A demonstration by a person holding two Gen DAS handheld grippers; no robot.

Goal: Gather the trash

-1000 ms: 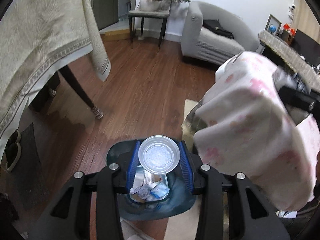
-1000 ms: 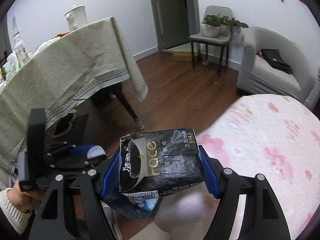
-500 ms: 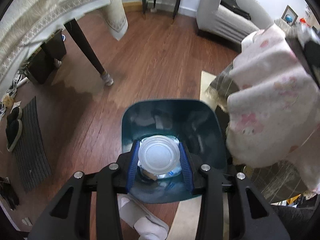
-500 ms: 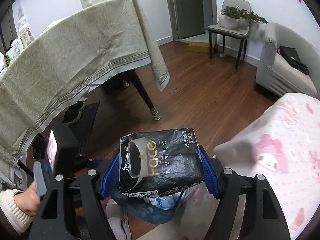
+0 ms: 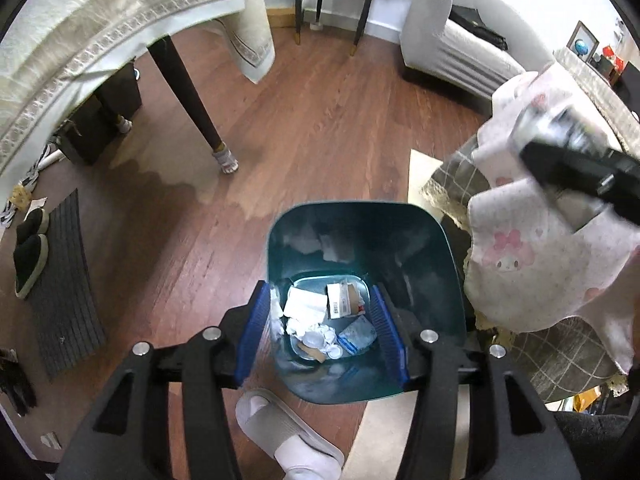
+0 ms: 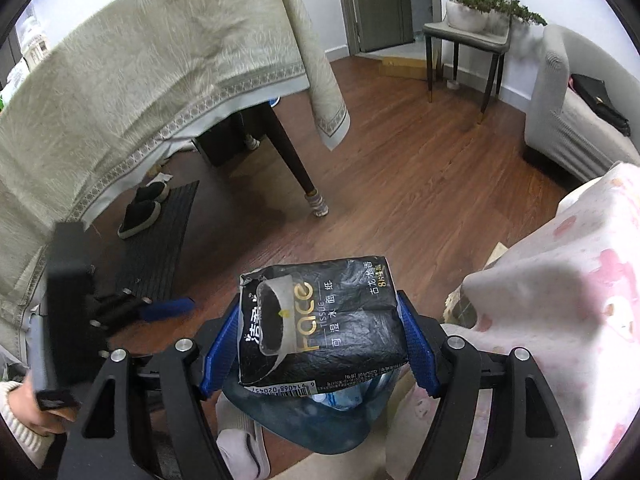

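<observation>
Looking down my left gripper (image 5: 322, 336), I see its blue pads parted with nothing between them; the jaws have just been widening, and they hang straight over the teal trash bin (image 5: 440, 264). Paper scraps, a small carton and crumpled wrappers lie on the bin's bottom (image 5: 326, 320). My right gripper (image 6: 320, 332) is clenched on a black tissue pack (image 6: 320, 320), one pad pressing each side, and the pack sits above the bin's near rim (image 6: 316, 432). A white slipper (image 5: 288, 436) lies on the wooden floor (image 5: 320, 120) just beside the bin. A pink-printed sleeve (image 5: 532, 264) crosses the right of the left view. Farther out stand a cloth-draped table (image 6: 160, 64), a grey armchair (image 6: 568, 128), a chair bearing potted plants (image 6: 476, 20), and dark shoes on a mat (image 6: 142, 212).
</observation>
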